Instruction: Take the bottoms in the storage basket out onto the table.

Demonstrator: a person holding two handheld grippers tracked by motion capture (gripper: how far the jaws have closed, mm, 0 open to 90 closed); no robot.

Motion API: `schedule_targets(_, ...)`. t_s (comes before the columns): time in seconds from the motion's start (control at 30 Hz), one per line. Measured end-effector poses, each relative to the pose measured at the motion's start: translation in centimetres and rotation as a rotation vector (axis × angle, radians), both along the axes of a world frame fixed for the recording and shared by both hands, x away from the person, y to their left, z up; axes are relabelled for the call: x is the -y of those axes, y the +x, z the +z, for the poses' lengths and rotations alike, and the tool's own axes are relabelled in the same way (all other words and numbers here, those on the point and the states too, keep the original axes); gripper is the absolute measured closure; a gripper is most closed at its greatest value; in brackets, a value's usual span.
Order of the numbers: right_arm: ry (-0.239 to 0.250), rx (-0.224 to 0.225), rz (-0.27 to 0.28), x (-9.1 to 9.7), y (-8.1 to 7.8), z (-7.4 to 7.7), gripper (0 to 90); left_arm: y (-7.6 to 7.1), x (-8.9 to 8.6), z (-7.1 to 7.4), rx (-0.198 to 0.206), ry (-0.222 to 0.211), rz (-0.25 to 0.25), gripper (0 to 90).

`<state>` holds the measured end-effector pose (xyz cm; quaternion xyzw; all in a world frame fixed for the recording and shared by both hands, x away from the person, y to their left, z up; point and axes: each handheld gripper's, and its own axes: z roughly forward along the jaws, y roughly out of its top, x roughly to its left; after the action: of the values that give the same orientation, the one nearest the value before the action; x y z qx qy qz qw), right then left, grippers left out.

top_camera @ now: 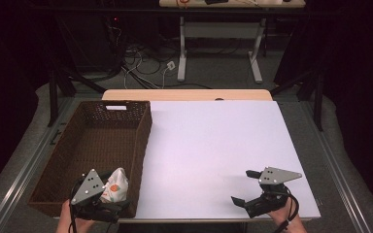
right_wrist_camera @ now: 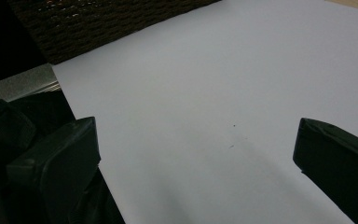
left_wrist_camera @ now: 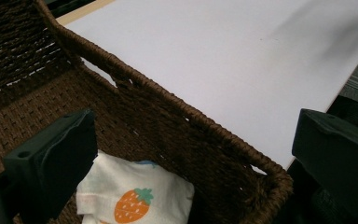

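Three cameras: one fixed overhead, one riding on each gripper.

The high view looks forward and down from above the person's side, taking in the whole white table (top_camera: pixel 213 145), the wicker basket (top_camera: pixel 143 141) on its left and the floor beyond. The left gripper view sits close and low at the basket's near corner, facing across its right wall (left_wrist_camera: pixel 191 126) onto the tabletop (left_wrist_camera: pixel 242 60), with a strawberry-print cloth (left_wrist_camera: pixel 135 198) just below. The right gripper view hovers near the table's bare surface (right_wrist_camera: pixel 214 93), facing towards the basket (right_wrist_camera: pixel 98 23). All three views share the basket's right wall and the white tabletop beside it.
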<state>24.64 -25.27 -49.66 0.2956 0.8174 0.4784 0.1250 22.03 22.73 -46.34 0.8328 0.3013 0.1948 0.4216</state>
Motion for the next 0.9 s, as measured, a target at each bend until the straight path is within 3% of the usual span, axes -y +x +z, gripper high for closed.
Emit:
schedule_targets(0.4,0.001,0.005,-0.017,0.0,-0.1,0.1,0.0,0.6,-0.2,0.9,-0.045,0.021,0.021,0.0)
schedule_targets(0.9,-0.004,0.006,-0.02,-0.1,-0.1,0.1,0.0,1.5,-1.1,2.1,-0.09,0.086,0.04,0.0)
